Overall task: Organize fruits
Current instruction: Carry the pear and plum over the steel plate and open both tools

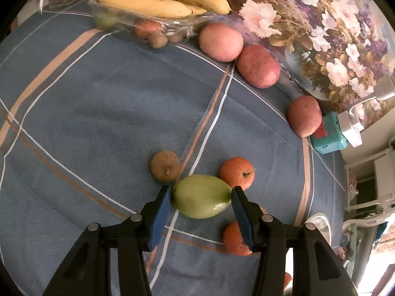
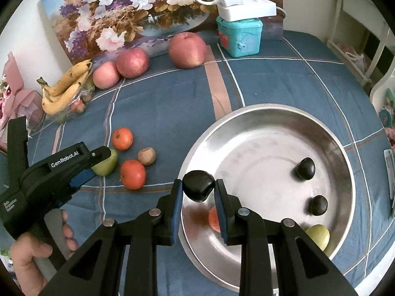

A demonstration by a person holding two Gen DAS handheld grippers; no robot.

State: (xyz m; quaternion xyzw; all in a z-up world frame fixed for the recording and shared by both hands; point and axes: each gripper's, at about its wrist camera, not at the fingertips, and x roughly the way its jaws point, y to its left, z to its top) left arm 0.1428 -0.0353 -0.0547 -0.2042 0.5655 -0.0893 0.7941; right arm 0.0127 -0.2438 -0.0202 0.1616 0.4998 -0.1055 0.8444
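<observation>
A smooth green mango (image 1: 201,196) is clamped between the left gripper (image 1: 201,197) fingers on the blue plaid worktop (image 1: 98,111). A glossy black fruit (image 2: 198,185) is pinched by the right gripper (image 2: 198,190) over the steel bowl (image 2: 246,113) rim.

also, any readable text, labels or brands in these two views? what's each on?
"GenRobot.AI": white print on the side of the black left claw, seen from the right wrist view.
Small white print further back on that same claw's black body: several lines, too small to read.
Teal plastic box with a red patch on its face: no legible words.
White power adapter on top of it: no readable marking.
Left wrist view: no text.
</observation>
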